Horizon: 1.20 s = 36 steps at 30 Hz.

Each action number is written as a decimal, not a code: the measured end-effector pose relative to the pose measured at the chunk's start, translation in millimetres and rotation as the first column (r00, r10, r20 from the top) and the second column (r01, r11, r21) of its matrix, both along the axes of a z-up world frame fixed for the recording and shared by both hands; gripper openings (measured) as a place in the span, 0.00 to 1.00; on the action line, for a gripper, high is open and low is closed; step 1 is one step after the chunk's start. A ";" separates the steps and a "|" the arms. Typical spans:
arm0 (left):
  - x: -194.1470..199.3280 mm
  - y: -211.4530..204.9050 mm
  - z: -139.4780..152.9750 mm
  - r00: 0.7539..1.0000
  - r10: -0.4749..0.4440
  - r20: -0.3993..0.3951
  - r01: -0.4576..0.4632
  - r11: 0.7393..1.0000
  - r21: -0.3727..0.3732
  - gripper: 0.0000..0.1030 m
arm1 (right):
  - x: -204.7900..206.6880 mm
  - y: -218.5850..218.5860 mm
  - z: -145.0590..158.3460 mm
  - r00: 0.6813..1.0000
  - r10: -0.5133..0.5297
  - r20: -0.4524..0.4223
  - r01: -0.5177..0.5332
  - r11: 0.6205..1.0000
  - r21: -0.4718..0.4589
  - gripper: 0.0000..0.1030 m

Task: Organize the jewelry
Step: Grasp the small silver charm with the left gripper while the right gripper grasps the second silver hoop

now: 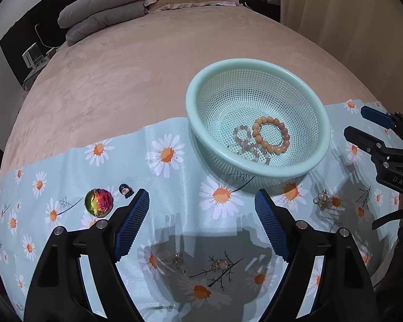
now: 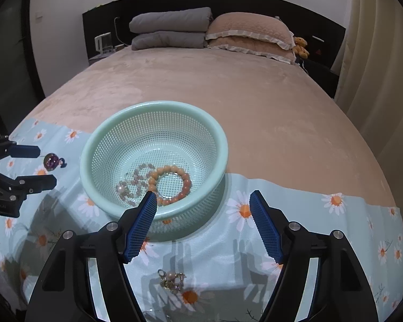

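Note:
A mint mesh basket stands on a daisy-print cloth. Inside lie an orange bead bracelet and a pale pink bead bracelet. My left gripper is open and empty above the cloth, with small gold earrings and a ring below it. My right gripper is open and empty over a gold and pearl trinket cluster. An iridescent round brooch and a small dark charm lie at left.
The cloth covers the near end of a pink bed. Grey folded bedding and pink pillows lie at the headboard. A nightstand with a white device stands at the left. Curtains hang on the right.

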<state>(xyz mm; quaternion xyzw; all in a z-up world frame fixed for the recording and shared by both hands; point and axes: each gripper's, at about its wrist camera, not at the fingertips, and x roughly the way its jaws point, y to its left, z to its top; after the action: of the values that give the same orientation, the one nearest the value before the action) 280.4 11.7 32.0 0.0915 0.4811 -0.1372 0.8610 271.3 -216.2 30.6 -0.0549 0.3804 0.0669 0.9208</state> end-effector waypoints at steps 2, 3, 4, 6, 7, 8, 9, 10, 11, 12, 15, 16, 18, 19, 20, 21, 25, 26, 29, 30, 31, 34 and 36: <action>-5.6 6.1 -4.3 1.000 0.010 -0.010 -0.010 1.000 -0.001 0.78 | -5.0 0.5 -0.3 1.000 -0.002 -0.005 0.002 1.000 -0.009 0.65; -8.1 9.6 -6.7 1.000 0.017 -0.014 -0.017 1.000 0.000 0.78 | -8.0 0.7 -0.8 1.000 -0.003 -0.008 0.003 1.000 -0.008 0.65; -10.2 12.5 -9.7 1.000 0.025 -0.018 -0.025 1.000 0.006 0.78 | -11.3 0.4 -1.7 1.000 0.000 -0.011 0.000 1.000 -0.004 0.65; -14.4 18.5 -16.6 0.999 0.037 -0.030 -0.036 0.999 0.024 0.78 | -17.4 -0.9 -3.2 1.000 0.000 -0.016 0.000 1.000 0.002 0.65; -16.6 21.0 -20.1 0.998 0.043 -0.038 -0.042 0.999 0.030 0.78 | -20.1 -1.6 -4.2 1.000 0.000 -0.018 0.000 1.000 0.005 0.65; -18.2 23.6 -23.3 0.998 0.048 -0.047 -0.046 0.998 0.034 0.78 | -22.7 -2.0 -5.2 1.000 -0.002 -0.021 0.002 1.000 0.007 0.65; -20.2 25.8 -26.2 0.997 0.052 -0.051 -0.050 0.998 0.040 0.78 | -24.8 -2.3 -6.0 1.000 -0.007 -0.022 0.007 1.000 0.006 0.65; -22.5 28.2 -28.7 0.997 0.057 -0.053 -0.054 0.998 0.045 0.78 | -26.7 -2.8 -7.3 1.000 -0.011 -0.025 0.011 1.000 0.004 0.65; -25.4 30.5 -31.4 0.997 0.060 -0.055 -0.057 0.997 0.048 0.78 | -28.2 -3.4 -8.7 1.000 -0.013 -0.028 0.014 1.000 0.002 0.65; -27.8 31.9 -34.3 0.996 0.061 -0.060 -0.058 0.997 0.049 0.78 | -29.9 -3.8 -10.6 0.999 -0.016 -0.033 0.016 1.000 -0.001 0.65; -37.0 33.2 -45.7 0.996 0.060 -0.073 -0.057 0.997 0.050 0.78 | -36.2 -5.5 -18.1 0.999 -0.016 -0.047 0.016 1.000 0.005 0.66; -40.1 32.5 -50.4 0.995 0.056 -0.078 -0.052 0.997 0.050 0.78 | -38.2 -5.8 -21.4 0.999 -0.013 -0.053 0.013 1.000 0.009 0.68; -45.3 29.6 -59.3 0.996 0.040 -0.085 -0.035 0.998 0.053 0.78 | -42.7 -4.7 -28.8 0.998 -0.002 -0.063 0.002 1.000 0.012 0.68; -47.4 28.5 -62.9 0.996 0.035 -0.086 -0.030 0.998 0.059 0.78 | -45.5 -4.3 -33.0 0.998 0.006 -0.070 -0.005 1.000 0.014 0.68; -49.1 27.6 -66.4 0.996 0.031 -0.088 -0.026 0.998 0.062 0.78 | -48.7 -3.5 -37.5 0.997 0.013 -0.075 -0.012 1.000 0.016 0.68; -50.1 27.3 -69.8 0.995 0.027 -0.094 -0.021 0.998 0.062 0.78 | -52.1 -2.8 -41.8 0.997 0.018 -0.077 -0.016 1.000 0.017 0.68; -49.5 30.3 -81.2 0.993 0.029 -0.114 -0.023 0.999 0.048 0.78 | -65.0 0.5 -63.0 0.993 0.056 -0.106 -0.054 0.998 0.026 0.68; -48.3 31.3 -83.6 0.992 0.035 -0.118 -0.029 0.999 0.046 0.78 | -66.9 1.5 -69.2 0.991 0.058 -0.118 -0.056 0.998 0.021 0.68; -46.9 33.0 -89.7 0.991 0.042 -0.127 -0.036 0.998 0.044 0.78 | -72.6 3.4 -85.8 0.986 0.065 -0.152 -0.061 0.998 0.032 0.68; -46.7 33.6 -91.4 0.991 0.046 -0.126 -0.040 0.998 0.045 0.78 | -75.2 3.6 -90.9 0.985 0.070 -0.161 -0.064 0.997 0.042 0.68; -46.4 34.4 -92.9 0.991 0.049 -0.124 -0.045 0.998 0.041 0.78 | -78.1 4.2 -95.9 0.983 0.074 -0.169 -0.067 0.997 0.050 0.68; -45.6 36.7 -97.1 0.991 0.063 -0.121 -0.060 0.998 0.024 0.78 | -90.8 5.8 -110.2 0.986 0.081 -0.148 -0.073 0.996 0.060 0.69; -45.1 37.8 -100.6 0.991 0.065 -0.113 -0.062 0.998 0.029 0.77 | -101.2 4.4 -113.9 0.993 0.072 -0.094 -0.065 0.995 0.080 0.69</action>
<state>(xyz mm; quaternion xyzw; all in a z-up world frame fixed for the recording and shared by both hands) 235.3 49.6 -68.7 0.0790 0.5336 -0.1085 0.8350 170.1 -211.7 -83.3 -0.0293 0.4198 0.1156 0.8998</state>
